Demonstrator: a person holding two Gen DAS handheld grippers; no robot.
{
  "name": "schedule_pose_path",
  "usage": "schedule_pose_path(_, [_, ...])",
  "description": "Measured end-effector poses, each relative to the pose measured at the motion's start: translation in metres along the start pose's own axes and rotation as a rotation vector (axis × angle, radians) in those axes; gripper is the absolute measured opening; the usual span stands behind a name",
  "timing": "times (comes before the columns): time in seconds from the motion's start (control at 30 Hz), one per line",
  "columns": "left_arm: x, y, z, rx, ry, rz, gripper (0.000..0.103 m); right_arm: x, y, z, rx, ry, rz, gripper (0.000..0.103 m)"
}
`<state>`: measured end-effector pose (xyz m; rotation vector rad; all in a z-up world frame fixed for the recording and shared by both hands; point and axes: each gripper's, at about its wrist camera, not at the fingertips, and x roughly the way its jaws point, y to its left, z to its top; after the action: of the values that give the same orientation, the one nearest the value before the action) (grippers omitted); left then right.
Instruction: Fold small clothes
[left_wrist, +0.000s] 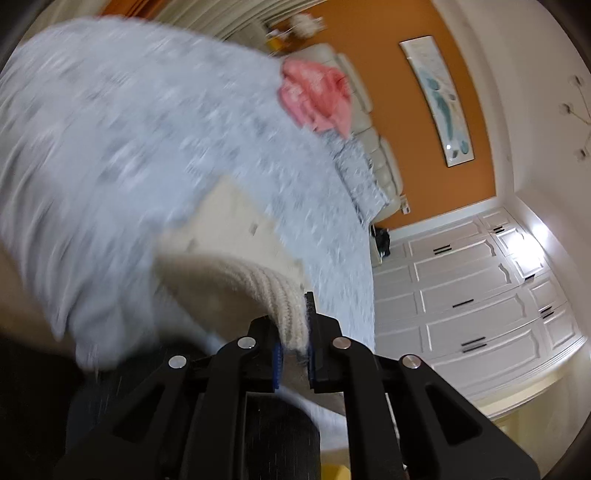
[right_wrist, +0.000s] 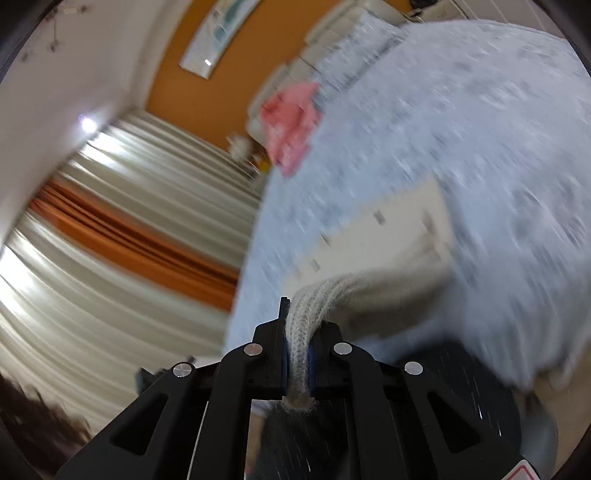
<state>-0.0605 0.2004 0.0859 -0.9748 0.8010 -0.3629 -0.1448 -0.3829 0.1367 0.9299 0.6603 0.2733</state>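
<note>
I have both grippers clamped down. My left gripper (left_wrist: 293, 356) has its jaws nearly together, pinching a ribbed cream knit edge (left_wrist: 275, 299) between the blue pads. My right gripper (right_wrist: 298, 360) is closed the same way on the knit's rolled edge, which runs between its fingers and pokes out behind them. Both point forward and slightly downward.

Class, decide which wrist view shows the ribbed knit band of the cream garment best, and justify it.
The right wrist view: the ribbed band lies sharp between the right gripper's pads. The left wrist view shows it curving into the left gripper, softer and partly hidden.
</note>
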Motion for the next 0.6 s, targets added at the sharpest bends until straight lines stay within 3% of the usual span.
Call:
schedule_pose_path(0.1, [0.056,-0.017,0.043,0.065,-0.040,0.024,0.008,0.050,-0.021,0.051,0.048,-0.028,0.017,0.007])
schedule_pose_path(0.27, [0.172,-0.023,0.093,0.151,-0.049,0.161,0.008,0.155,-0.080,0.116,0.181,0.004,-0.038,0.007])
schedule_pose_path(0.47, [0.301,0.025,0.120,0.138,0.027,0.335,0.010,0.248,-0.151,0.148,0.272,0.062,-0.184,0.014])
schedule_pose_path(0.53, [0.324,0.041,0.122,0.126,0.044,0.366,0.014,0.263,-0.164,0.153,0.279,0.082,-0.225,0.018])
schedule_pose_path(0.6, [0.340,0.059,0.125,0.100,0.078,0.406,0.020,0.266,-0.171,0.156,0.294,0.076,-0.207,0.024])
